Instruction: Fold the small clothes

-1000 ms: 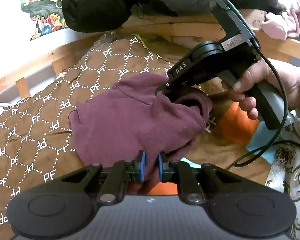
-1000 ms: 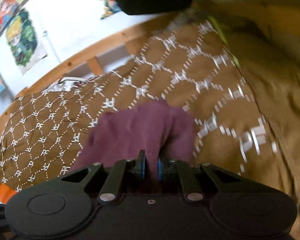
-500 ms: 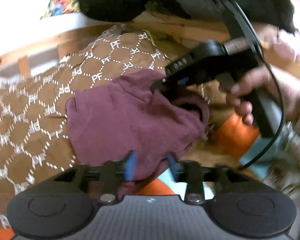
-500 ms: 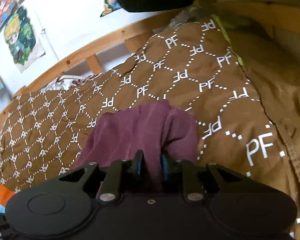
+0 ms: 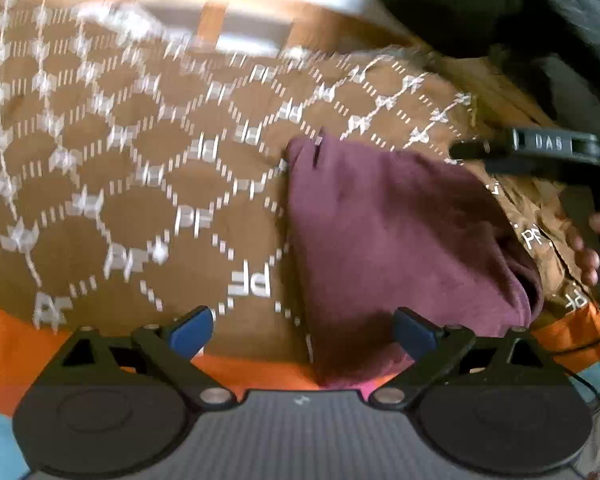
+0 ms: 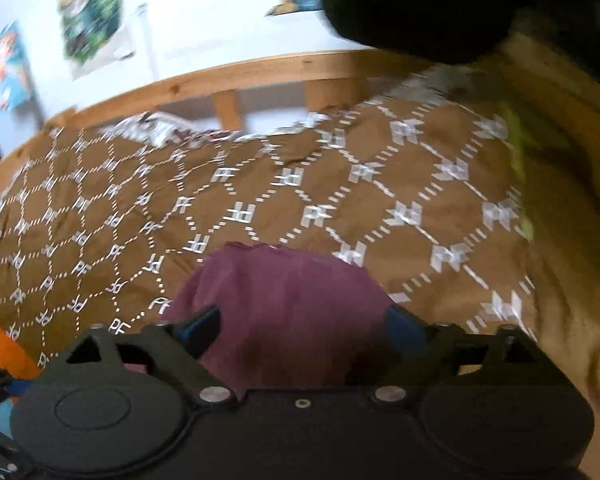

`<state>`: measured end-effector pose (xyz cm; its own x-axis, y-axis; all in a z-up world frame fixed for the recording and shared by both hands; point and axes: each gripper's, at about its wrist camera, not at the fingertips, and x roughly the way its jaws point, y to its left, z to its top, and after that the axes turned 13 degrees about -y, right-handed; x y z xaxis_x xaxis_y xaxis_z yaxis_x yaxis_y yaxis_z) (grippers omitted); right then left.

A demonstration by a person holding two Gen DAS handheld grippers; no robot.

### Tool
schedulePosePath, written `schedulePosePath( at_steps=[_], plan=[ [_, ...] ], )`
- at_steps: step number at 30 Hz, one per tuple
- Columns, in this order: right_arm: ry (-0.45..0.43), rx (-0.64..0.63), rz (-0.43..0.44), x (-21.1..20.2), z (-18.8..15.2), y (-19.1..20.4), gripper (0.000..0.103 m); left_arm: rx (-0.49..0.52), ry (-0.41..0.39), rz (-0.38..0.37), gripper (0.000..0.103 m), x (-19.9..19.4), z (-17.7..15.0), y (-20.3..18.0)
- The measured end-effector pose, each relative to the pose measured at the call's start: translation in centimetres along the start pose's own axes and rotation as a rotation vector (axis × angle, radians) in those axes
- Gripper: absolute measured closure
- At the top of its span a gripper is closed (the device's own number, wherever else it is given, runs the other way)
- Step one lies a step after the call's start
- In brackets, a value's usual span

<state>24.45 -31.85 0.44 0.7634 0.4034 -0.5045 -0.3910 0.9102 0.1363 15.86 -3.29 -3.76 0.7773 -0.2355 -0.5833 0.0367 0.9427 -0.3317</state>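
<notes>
On the brown PF-monogram bedspread (image 5: 148,208) lies the maroon garment (image 5: 388,232), folded into a compact bundle, its near edge running over an orange blanket strip (image 5: 260,372). Left hand-held gripper (image 5: 304,326): blue-padded fingers (image 5: 190,330) spread wide, nothing between them, garment's near corner just ahead of the right pad. Right hand-held gripper (image 6: 300,326): jaws also spread, pinching nothing, garment (image 6: 284,300) directly ahead between the fingers. From the left wrist view it (image 5: 540,152) sits at the garment's far right side, person's right hand (image 5: 592,248) on its handle. Wooden bed rail (image 6: 236,76) behind; black clothing pile (image 6: 440,4) top right. Both views motion-blurred.
</notes>
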Motion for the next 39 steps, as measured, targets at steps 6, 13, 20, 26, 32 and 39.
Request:
schedulePosePath(
  at_steps=[6, 13, 20, 26, 32, 39],
  plan=[
    [0.054, -0.058, 0.136, 6.1, 2.5, 4.0, 0.021, 0.002, 0.012, -0.011, 0.004, 0.2, -0.8, 0.6],
    [0.152, -0.001, 0.257, 11.3, 1.9, 7.5, 0.052, 0.035, 0.019, -0.008, 0.003, 0.5, -1.2, 0.1],
    [0.215, -0.042, 0.196, 14.1, 0.3, 9.5, 0.067, 0.038, 0.029, -0.010, 0.001, 0.3, -1.3, 0.0],
    [0.180, -0.024, 0.143, 14.7, -0.6, 9.5, 0.100, 0.041, 0.035, -0.008, 0.001, 0.4, -1.2, 0.1],
    [0.057, -0.098, 0.285, 12.5, 0.4, 11.8, 0.103, 0.056, 0.036, -0.002, 0.001, 0.3, -1.2, -0.1],
    [0.082, -0.023, 0.258, 12.3, 0.5, 9.7, 0.078, 0.067, 0.033, 0.007, 0.001, 0.2, -1.2, -0.2]
  ],
)
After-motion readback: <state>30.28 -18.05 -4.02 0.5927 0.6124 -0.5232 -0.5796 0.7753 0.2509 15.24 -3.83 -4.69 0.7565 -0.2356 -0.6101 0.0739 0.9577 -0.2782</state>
